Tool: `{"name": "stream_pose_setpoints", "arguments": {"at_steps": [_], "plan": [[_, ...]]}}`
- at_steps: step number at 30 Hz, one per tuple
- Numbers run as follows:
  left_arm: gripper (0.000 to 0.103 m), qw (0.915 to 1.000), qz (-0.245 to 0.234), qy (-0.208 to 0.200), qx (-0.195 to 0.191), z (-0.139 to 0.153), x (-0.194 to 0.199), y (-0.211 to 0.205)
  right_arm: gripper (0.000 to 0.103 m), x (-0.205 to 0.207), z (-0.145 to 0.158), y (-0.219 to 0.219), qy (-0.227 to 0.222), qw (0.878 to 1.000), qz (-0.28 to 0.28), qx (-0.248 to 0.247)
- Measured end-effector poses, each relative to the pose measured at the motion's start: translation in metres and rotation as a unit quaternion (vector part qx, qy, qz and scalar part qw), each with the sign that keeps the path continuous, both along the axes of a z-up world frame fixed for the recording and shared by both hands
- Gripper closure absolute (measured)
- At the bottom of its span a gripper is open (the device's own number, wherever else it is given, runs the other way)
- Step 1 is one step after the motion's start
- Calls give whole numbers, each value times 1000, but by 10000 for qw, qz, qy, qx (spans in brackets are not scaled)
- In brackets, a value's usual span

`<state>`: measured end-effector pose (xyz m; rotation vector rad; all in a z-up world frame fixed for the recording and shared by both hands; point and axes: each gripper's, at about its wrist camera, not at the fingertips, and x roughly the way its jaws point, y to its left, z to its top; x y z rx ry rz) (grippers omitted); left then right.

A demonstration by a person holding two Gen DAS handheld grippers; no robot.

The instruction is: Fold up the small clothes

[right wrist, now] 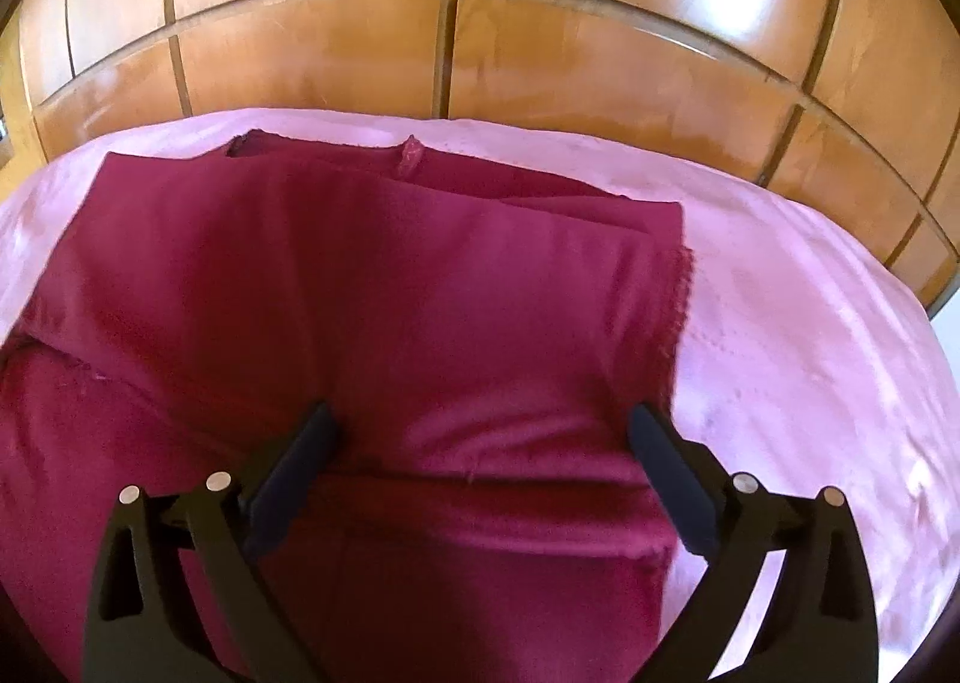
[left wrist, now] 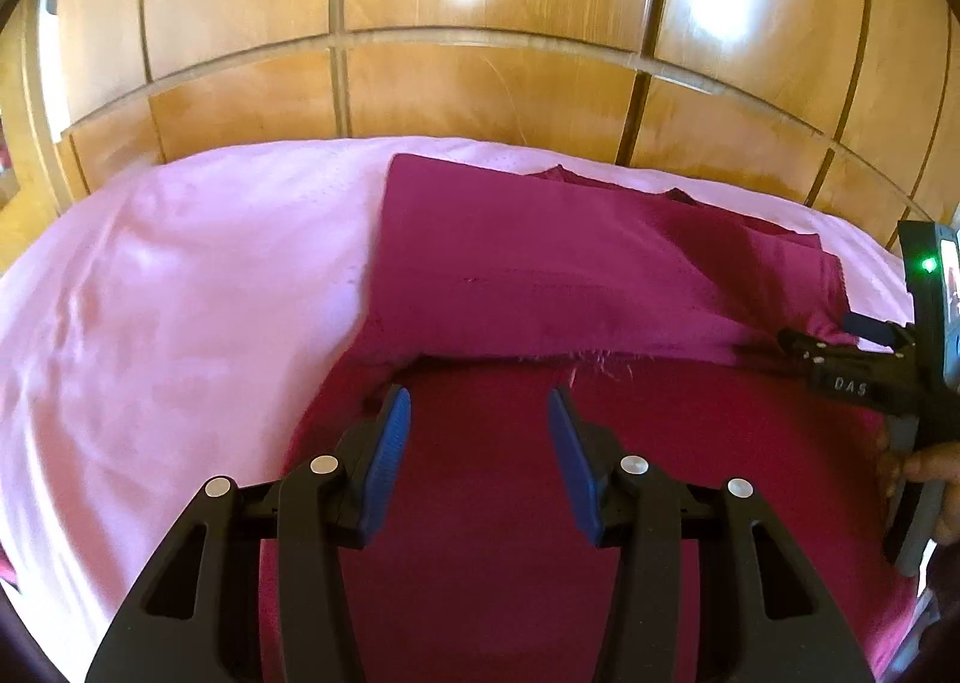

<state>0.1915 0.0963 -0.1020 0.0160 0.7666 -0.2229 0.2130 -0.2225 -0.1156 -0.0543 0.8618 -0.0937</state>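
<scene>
A dark red garment lies on a pink sheet, with one layer folded over and its frayed edge running across the middle. My left gripper hovers over the near part of the cloth, its blue pads apart with nothing between them. In the right wrist view the same garment fills the centre. My right gripper stands wide open above the folded layer's near edge, gripping nothing. The right gripper also shows at the right edge of the left wrist view, held by a hand.
The pink sheet spreads out to the left and right of the garment. A glossy wooden panelled wall rises right behind the far edge of the bed, and it appears again in the right wrist view.
</scene>
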Motion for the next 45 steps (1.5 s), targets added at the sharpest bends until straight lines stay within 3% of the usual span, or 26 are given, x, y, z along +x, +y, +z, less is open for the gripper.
{"name": "stream_pose_setpoints", "arguments": {"at_steps": [8,16,19,31,37,39,45], "plan": [[56,9999,78,-65,-111,10,-21,19,3,-52,6,6,91,9995,264,-124],[56,9999,118,-105,-62,13,-34,27,3,-93,0,-9,290,9995,110,-7],[46,9998,163,-95,-76,12,-39,29,3,-109,-2,-14,359,9993,50,107],[46,9999,137,56,47,0,-57,35,3,-162,-16,-41,676,9936,-151,890],[46,9998,67,95,173,-3,-69,47,4,-185,-11,-39,813,9899,70,1158],[46,9997,18,135,211,-2,-74,55,6,-194,-10,-37,883,9879,175,1262],[46,9982,-323,498,49,-7,-99,82,27,-224,-9,-33,1146,9808,468,1510]]}}
